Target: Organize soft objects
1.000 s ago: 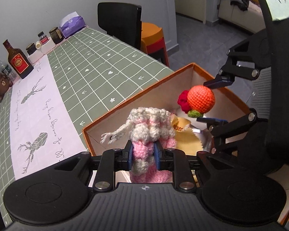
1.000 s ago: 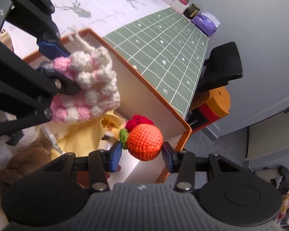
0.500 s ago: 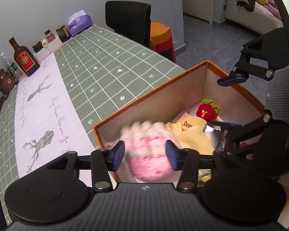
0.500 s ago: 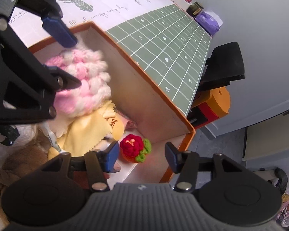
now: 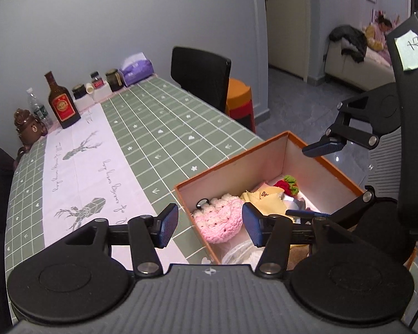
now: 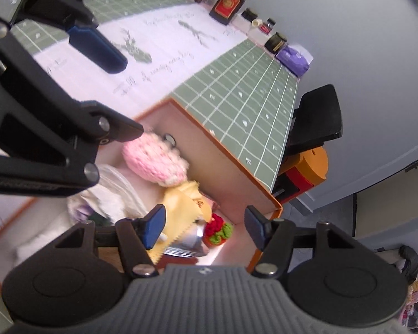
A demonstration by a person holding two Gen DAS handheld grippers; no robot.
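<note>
1. Both tongs are spread wide with nothing between their pads: the left gripper (image 5: 210, 224) fills the bottom of the left view, and the right gripper (image 6: 204, 229) fills the bottom of the right view. Each also shows at the edge of the other's view, the right one at right, the left one at upper left.
2. Table (image 5: 164, 128), with a green grid cloth and a white runner printed with deer, runs from lower left up to the wall in the left view.
3. Box (image 5: 234, 164), orange-rimmed with pale inner walls, sits at the table's near corner, lower centre-right in the left view and centre in the right view.
4. Chair (image 5: 200, 75), black, stands at the table's far side, upper centre, with an orange stool (image 5: 239, 98) just beside it.
5. Pink knit (image 5: 220, 218), pink and white crochet, lies inside the box against its left wall, just beyond the left pads.
6. Yellow cloth (image 6: 185, 203) lies in the box between the pink knit and the berry.
7. Bottle (image 5: 61, 101), brown with a red label, stands at the table's far end, upper left, among small jars.
8. Berry (image 5: 288, 185), a red crochet piece with green leaves, lies in the box's far corner; in the right view it sits low, between the right pads but untouched.
</note>
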